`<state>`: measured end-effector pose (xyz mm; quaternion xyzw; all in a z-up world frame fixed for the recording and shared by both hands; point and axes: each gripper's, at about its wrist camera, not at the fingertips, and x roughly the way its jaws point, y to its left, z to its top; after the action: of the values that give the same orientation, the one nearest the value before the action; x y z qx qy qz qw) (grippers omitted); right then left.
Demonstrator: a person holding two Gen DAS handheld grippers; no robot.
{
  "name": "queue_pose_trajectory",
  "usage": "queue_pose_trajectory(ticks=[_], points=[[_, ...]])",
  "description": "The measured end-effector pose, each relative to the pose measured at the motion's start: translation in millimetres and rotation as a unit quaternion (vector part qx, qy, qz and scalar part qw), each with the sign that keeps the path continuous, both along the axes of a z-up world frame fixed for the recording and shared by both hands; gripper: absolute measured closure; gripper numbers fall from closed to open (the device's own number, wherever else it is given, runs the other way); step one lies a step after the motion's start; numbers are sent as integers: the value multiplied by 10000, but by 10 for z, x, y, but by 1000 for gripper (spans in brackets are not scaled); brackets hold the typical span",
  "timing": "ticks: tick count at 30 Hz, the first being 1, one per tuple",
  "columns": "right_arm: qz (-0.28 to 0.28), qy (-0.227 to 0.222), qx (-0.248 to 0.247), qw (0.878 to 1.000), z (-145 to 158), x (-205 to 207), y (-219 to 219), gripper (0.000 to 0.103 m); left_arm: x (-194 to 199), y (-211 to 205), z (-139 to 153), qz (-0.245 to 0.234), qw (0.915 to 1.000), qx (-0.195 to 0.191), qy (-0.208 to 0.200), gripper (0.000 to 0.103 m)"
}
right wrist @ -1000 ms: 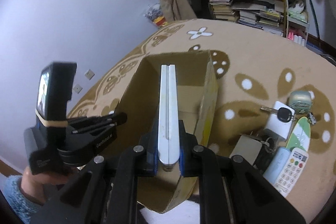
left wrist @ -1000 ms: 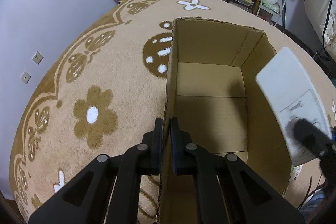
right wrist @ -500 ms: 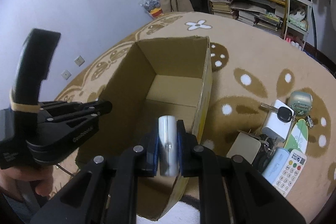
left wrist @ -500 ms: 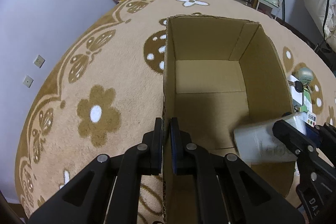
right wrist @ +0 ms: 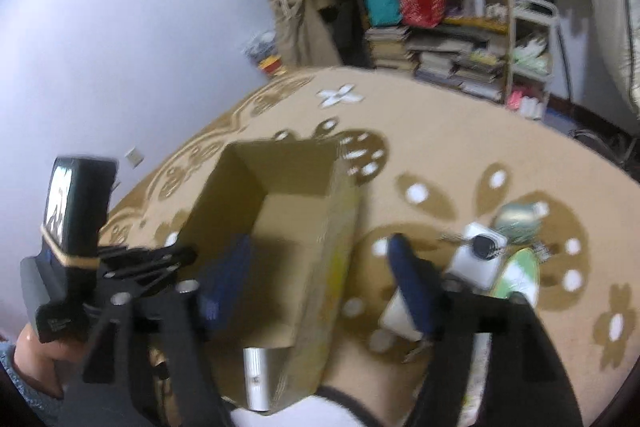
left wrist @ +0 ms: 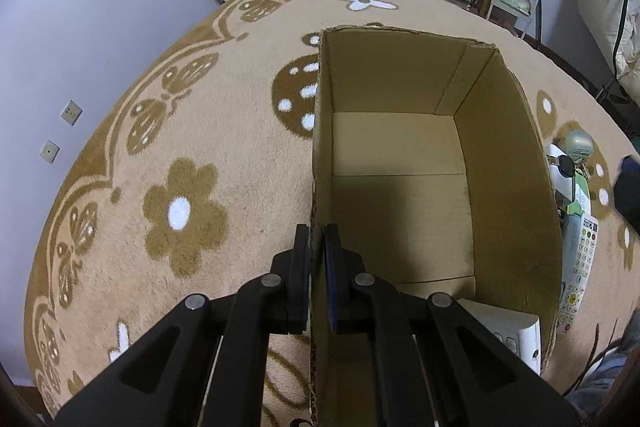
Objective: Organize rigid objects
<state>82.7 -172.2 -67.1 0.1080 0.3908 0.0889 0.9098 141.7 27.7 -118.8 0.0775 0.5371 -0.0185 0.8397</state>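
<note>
An open cardboard box [left wrist: 400, 155] stands on the flowered carpet. My left gripper [left wrist: 317, 263] is shut on the box's left wall, near its front corner. A flat white device [left wrist: 508, 331] lies inside the box in the near right corner; it is also visible as the white device [right wrist: 256, 375] in the right wrist view. My right gripper [right wrist: 320, 267] hangs above the box's right wall. Its jaws are opening wide and nothing is between them. One of its fingertips [left wrist: 630, 187] shows at the right edge of the left wrist view.
Right of the box on the carpet lie a white remote control [left wrist: 580, 267], a small white box with a car key [right wrist: 476, 255] and a round greenish gadget [right wrist: 520, 219]. A cluttered bookshelf [right wrist: 440, 7] stands behind. A hand [right wrist: 36, 351] holds the left gripper.
The right gripper lowered the white device into the box, let it go and drew back upward with its jaws wide. The left gripper stayed clamped on the wall.
</note>
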Motion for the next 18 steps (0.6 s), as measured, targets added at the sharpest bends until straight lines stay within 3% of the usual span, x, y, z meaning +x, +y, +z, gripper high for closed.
queue_pose_trajectory(ticks=[5, 18], points=[[-437, 61, -478, 9979, 0, 50, -239, 2, 0, 4, 1, -6, 10000, 3, 0, 97], [-1181, 1243, -1167, 9782, -441, 44, -819, 1, -1, 11, 8, 45, 9999, -99, 24, 97]])
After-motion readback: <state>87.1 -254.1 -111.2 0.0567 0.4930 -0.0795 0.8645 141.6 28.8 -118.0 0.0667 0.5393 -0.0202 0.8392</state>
